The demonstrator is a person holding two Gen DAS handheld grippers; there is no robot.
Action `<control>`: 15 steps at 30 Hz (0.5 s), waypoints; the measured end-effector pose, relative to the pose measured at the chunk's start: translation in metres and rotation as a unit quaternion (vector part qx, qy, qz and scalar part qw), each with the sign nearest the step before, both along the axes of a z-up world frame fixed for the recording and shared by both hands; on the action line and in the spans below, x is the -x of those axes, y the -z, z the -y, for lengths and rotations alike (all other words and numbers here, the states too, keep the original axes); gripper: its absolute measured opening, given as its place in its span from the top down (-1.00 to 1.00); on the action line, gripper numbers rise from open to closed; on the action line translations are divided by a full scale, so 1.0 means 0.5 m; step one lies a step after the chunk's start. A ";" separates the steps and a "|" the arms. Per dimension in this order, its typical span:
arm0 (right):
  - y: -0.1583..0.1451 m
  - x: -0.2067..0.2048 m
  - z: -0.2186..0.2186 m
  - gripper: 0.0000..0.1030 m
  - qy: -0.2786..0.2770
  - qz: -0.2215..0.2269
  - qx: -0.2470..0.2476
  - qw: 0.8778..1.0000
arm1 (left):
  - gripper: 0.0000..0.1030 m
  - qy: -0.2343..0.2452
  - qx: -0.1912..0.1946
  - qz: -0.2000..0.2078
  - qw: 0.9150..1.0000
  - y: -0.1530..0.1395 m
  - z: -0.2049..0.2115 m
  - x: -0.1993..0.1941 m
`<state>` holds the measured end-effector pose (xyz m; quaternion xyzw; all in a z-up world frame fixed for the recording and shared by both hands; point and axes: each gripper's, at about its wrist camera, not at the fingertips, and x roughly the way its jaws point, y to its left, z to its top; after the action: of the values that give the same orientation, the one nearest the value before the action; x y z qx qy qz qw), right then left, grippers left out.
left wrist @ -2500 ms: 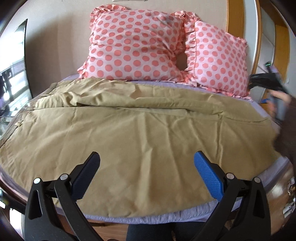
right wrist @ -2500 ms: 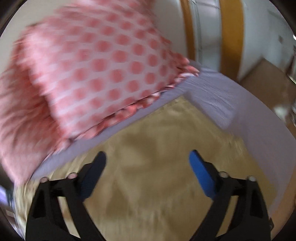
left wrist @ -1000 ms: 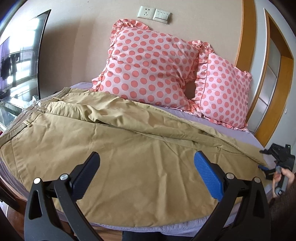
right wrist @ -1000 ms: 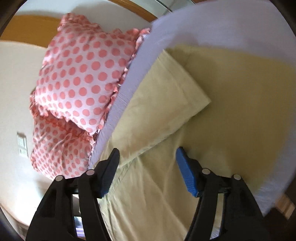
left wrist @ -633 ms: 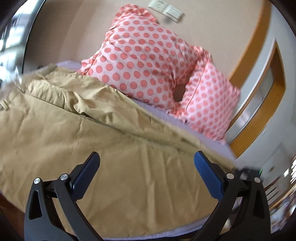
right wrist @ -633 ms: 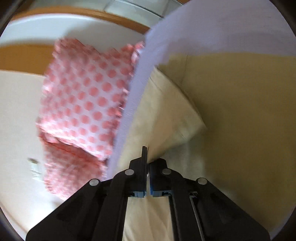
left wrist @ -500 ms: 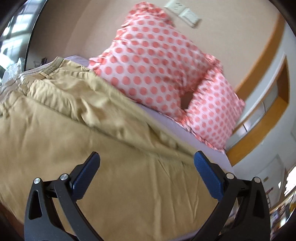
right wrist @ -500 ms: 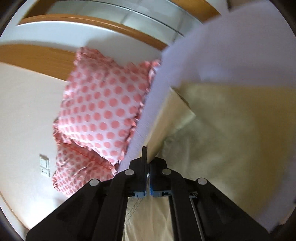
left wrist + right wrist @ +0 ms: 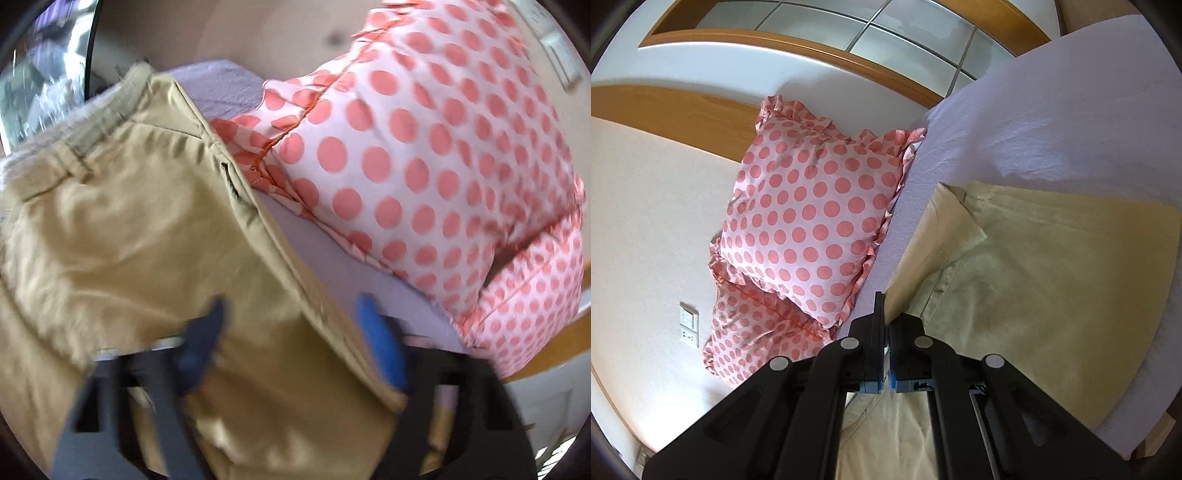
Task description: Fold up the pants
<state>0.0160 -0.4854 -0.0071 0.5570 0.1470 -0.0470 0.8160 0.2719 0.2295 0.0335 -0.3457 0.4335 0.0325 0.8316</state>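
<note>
Both grippers addressed the pants (image 9: 140, 229). Right gripper (image 9: 885, 332) was clenched on the far leg's edge, evidently to carry it over. Left gripper (image 9: 295, 343), jaws parted, straddled the seam running toward 11 o'clock.

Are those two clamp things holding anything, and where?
The right gripper pinches the pants at a leg's side edge near the hem. The left gripper is open, empty.

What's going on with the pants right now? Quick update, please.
Right gripper shut on khaki pants leg edge. Left gripper open, straddling far edge. Polka-dot pillows close behind.
</note>
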 end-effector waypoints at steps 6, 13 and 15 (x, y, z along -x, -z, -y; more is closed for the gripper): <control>-0.032 0.011 0.007 0.97 -0.003 0.016 0.016 1.000 | 0.95 0.018 0.015 0.074 0.997 -0.039 -0.019 0.131; -0.032 0.079 0.023 0.97 0.011 -0.015 0.037 0.999 | 0.93 0.014 0.002 0.139 0.990 -0.056 -0.032 0.511; -0.020 0.094 0.025 0.97 0.018 -0.029 0.040 0.999 | 0.94 0.002 0.012 0.119 0.993 -0.014 -0.027 0.587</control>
<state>-0.0310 -0.4980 0.0028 0.5246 0.1589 -0.0834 0.8322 -0.0217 0.2431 0.0406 -0.3566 0.3323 -0.0159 0.8730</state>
